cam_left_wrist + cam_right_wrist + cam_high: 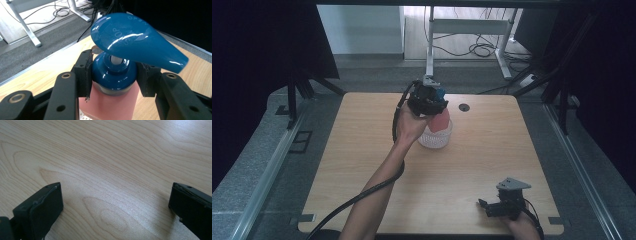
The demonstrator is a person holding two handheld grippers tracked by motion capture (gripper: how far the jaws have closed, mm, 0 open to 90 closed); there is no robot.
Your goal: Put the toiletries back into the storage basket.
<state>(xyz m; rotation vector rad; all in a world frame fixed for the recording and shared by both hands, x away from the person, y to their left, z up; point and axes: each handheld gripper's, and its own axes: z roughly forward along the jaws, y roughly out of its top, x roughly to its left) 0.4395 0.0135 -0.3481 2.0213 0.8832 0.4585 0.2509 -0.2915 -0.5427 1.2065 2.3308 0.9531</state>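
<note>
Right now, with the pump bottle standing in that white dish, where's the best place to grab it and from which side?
Grip the blue collar just under the pump head, coming from above with one jaw on each side. The collar is round and narrower than the pink bottle, and the overhanging spout likely stops it slipping down. The left tongs already clamp there; the white dish blocks a lower grip.

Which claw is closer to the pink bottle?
Left. The left claw is clamped on the bottle's blue cap; the right claw sits far off at the table's near corner.
</note>
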